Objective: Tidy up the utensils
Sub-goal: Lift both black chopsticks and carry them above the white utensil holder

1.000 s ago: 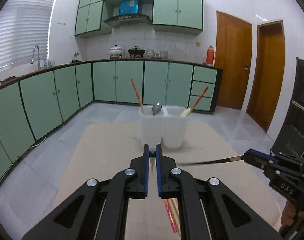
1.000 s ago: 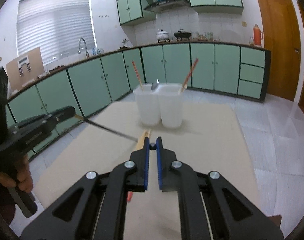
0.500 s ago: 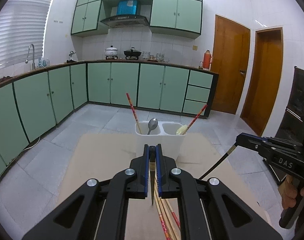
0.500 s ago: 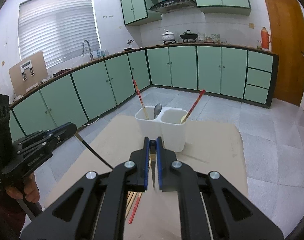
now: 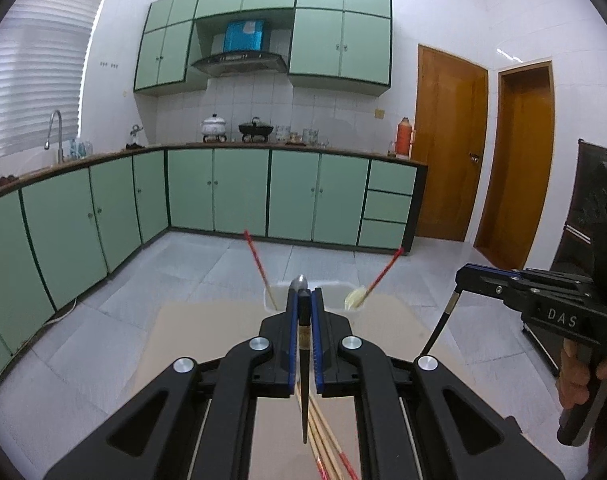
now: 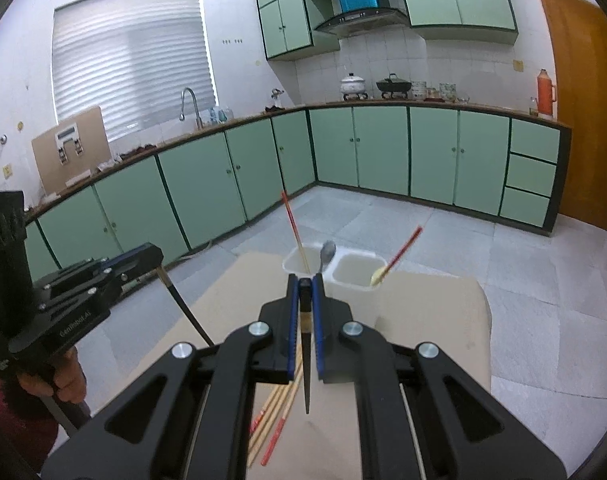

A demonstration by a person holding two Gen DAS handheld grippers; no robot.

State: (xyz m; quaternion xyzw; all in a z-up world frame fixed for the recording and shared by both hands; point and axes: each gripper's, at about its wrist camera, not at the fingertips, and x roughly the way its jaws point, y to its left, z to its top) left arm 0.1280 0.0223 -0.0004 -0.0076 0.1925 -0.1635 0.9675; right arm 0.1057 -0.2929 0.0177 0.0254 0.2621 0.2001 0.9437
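Both sets of jaws are closed, each on one dark chopstick. The left gripper (image 5: 303, 300) clamps its black chopstick (image 5: 304, 400) near the blunt upper end; the stick hangs point-down between the blue finger pads (image 5: 291, 344). The right gripper (image 6: 304, 288) clamps a second black chopstick (image 6: 306, 368) the same way, with the tapered tip hanging free above the table.

The left gripper also appears at the left of the right wrist view, and the right gripper at the right edge of the left wrist view, each with its stick slanting down.

A white two-compartment utensil holder (image 6: 355, 280) stands on the tan tabletop (image 6: 435, 320) just beyond both grippers.
- Left compartment: one red-topped chopstick (image 6: 293, 232) leaning left, and a metal spoon (image 6: 327, 254) with the bowl up.
- Right compartment: a red-handled utensil (image 6: 397, 254) leaning right, with a pale yellow end at the rim. Its type cannot be determined at this resolution.

Loose chopsticks (image 6: 277, 412) lie in a bundle on the tabletop under the grippers: several pale wooden ones and at least one red one, roughly parallel and touching.

Green cabinets (image 5: 239, 196) run along the far walls of the kitchen.
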